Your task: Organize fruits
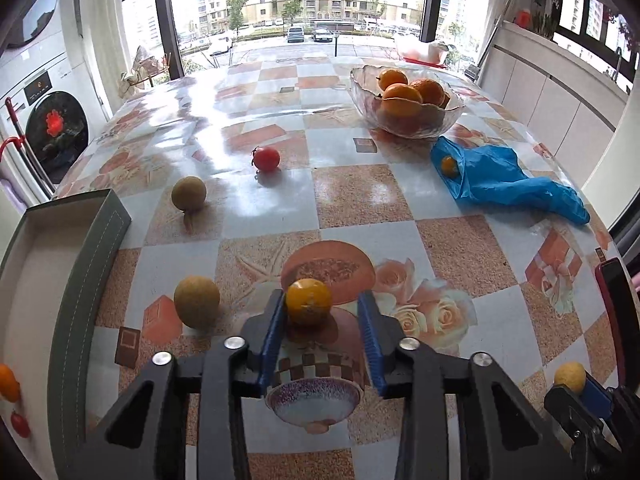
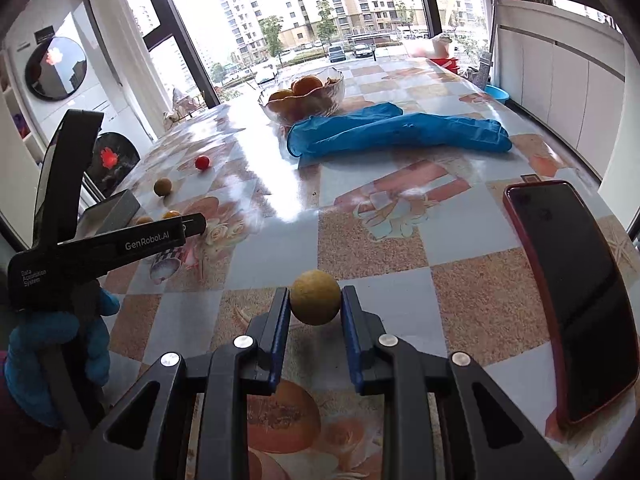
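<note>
My left gripper (image 1: 322, 306) is open around a small orange (image 1: 308, 300) that rests on the table; its left pad touches the fruit, the right pad stands apart. My right gripper (image 2: 315, 300) is shut on a tan round fruit (image 2: 315, 297), held just above the table. The same fruit shows at the lower right of the left wrist view (image 1: 569, 377). Two tan fruits (image 1: 197, 301) (image 1: 189, 193) and a red tomato (image 1: 266, 158) lie on the table. A grey open box (image 1: 86, 280) stands at the left. A glass bowl (image 1: 404, 120) holds several oranges.
A blue plastic bag (image 1: 500, 178) with a small orange (image 1: 449, 165) in its mouth lies by the bowl. A dark phone in a red case (image 2: 576, 296) lies at the right. An orange (image 1: 8, 384) and a small tomato (image 1: 20, 424) sit left of the box.
</note>
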Motion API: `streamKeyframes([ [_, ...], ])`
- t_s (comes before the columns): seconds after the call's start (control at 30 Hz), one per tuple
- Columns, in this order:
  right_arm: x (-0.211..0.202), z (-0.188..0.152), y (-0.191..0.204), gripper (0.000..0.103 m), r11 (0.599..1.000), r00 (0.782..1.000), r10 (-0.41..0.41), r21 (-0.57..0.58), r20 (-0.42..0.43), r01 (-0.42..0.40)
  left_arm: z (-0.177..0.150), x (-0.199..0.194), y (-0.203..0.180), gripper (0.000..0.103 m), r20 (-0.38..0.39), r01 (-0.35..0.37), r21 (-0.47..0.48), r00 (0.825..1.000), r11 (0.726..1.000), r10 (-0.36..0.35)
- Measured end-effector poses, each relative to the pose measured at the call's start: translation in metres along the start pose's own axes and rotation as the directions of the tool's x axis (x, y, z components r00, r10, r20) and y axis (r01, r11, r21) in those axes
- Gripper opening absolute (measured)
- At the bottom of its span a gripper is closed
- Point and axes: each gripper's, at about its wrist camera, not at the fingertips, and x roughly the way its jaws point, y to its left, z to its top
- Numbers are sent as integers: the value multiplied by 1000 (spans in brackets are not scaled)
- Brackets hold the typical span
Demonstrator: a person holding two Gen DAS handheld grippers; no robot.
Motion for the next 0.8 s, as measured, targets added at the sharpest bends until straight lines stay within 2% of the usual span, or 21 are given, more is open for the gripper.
streamKeyframes([
  [0.2,-1,-2,2,28,1000,1000,-2,-1,3,2,-14,-14,2,23,17,-1,11,1000,1000,1],
  [0.37,-2,-2,5,28,1000,1000,-16,-13,2,16,-56,-44,16,23,26,-44,26,999,999,43],
  [0.5,-1,-2,17,28,995,997,-81,-57,-2,81,-87,-62,33,23,74,-100,12,992,995,99],
  [0.63,4,-3,31,28,999,999,-43,-27,-14,43,-89,-63,50,23,90,-54,-44,994,998,58],
  [0.73,9,-6,49,28,991,996,-91,-102,-2,90,-88,-61,51,23,104,-45,-49,993,998,49],
  [0.8,10,-7,49,28,990,996,-85,-113,-4,84,-90,-62,51,23,106,-40,-52,993,998,46],
])
